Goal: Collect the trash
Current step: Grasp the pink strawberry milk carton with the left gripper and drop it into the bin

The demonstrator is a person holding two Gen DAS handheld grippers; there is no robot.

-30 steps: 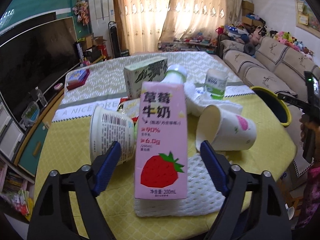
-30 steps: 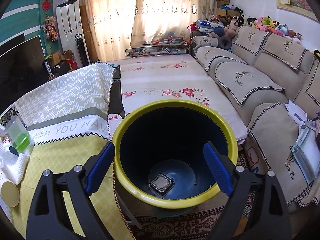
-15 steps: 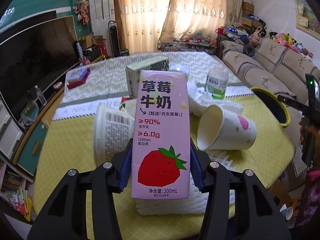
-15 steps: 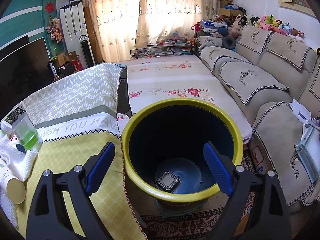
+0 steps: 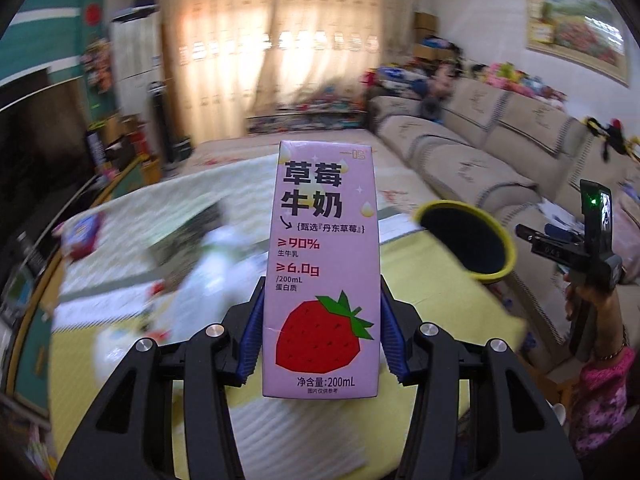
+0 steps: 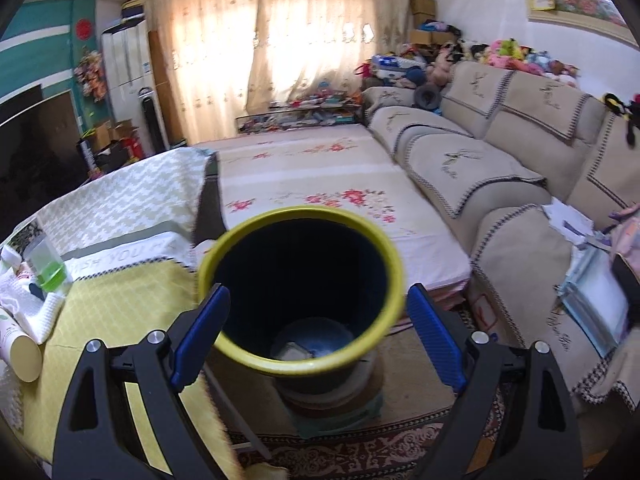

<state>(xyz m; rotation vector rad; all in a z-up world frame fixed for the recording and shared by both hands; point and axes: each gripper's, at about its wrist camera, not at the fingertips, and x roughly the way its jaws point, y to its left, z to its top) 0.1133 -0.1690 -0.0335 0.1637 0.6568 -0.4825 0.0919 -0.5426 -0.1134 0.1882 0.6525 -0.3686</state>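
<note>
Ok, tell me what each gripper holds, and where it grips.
Left gripper clamps the pink milk carton by its lower sides. Right gripper holds nothing.

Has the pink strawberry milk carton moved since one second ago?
Yes. The left gripper has lifted the milk carton off the table and swung it right, toward the yellow-rimmed bin.
</note>
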